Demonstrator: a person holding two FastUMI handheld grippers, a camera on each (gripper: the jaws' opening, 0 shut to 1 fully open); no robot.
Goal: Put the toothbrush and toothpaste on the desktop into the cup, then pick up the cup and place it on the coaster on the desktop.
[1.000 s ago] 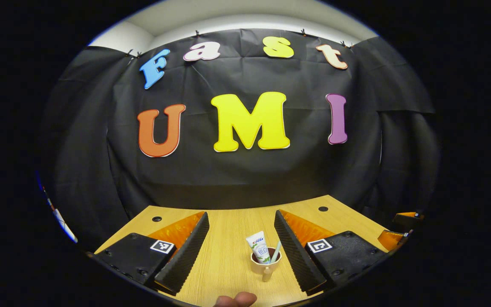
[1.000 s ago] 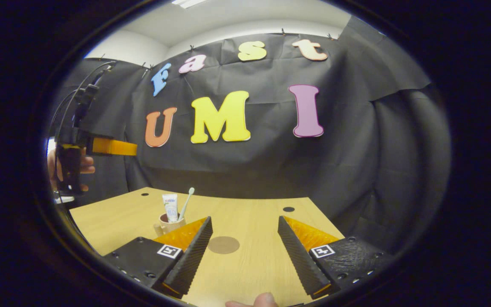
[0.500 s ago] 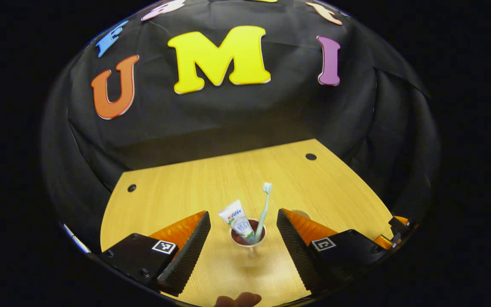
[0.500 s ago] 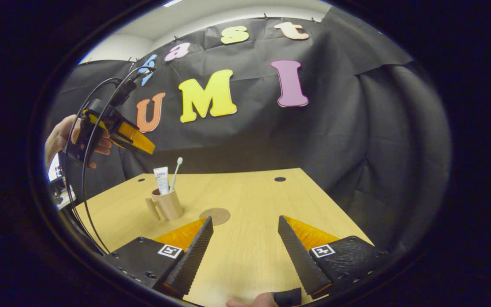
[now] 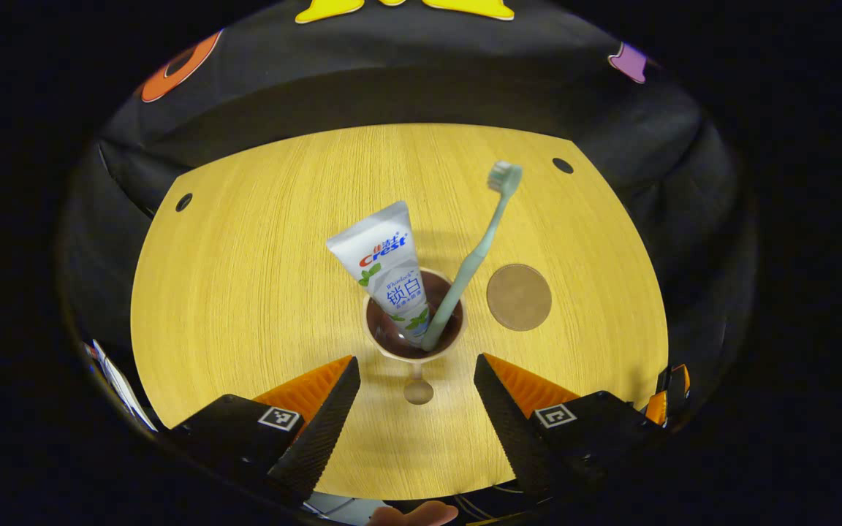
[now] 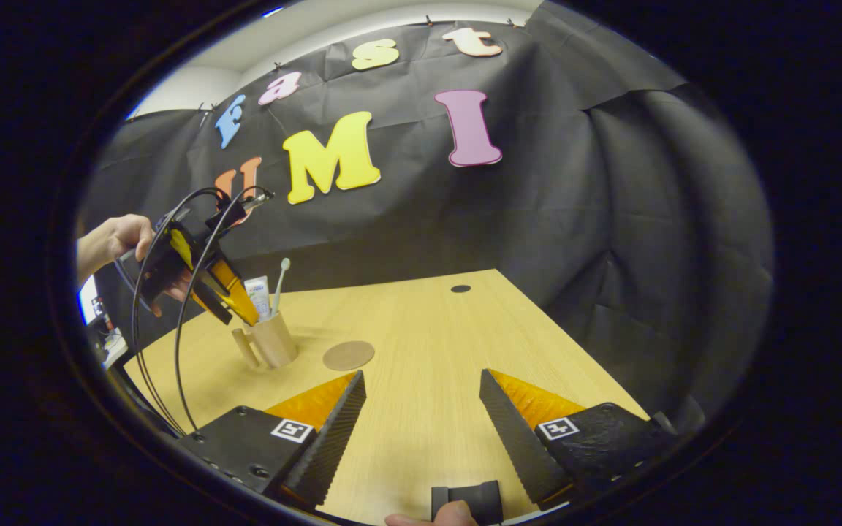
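Note:
A beige cup (image 5: 414, 351) with a handle stands on the wooden desktop (image 5: 245, 277), and in it lean a white toothpaste tube (image 5: 386, 263) and a pale green toothbrush (image 5: 476, 252). A round brown coaster (image 5: 518, 296) lies just right of the cup. My left gripper (image 5: 415, 431) hangs open above the cup, tilted down, its fingers on either side of the handle without touching it. In the right gripper view the cup (image 6: 269, 342) and coaster (image 6: 348, 355) sit at the left, with the left gripper (image 6: 225, 298) held by a hand over the cup. My right gripper (image 6: 421, 438) stands open over bare desktop.
Small dark holes (image 5: 562, 165) mark the desktop's far corners. Cables loop down from the left gripper past the desk's left edge (image 6: 165, 380). The black cloth wall closes the far and right sides. The right gripper shows at the desk's right edge (image 5: 673, 391).
My left gripper has pitched down and come in over the cup, which now looks much larger. The right gripper view has swung a little to the right; its jaws stay open.

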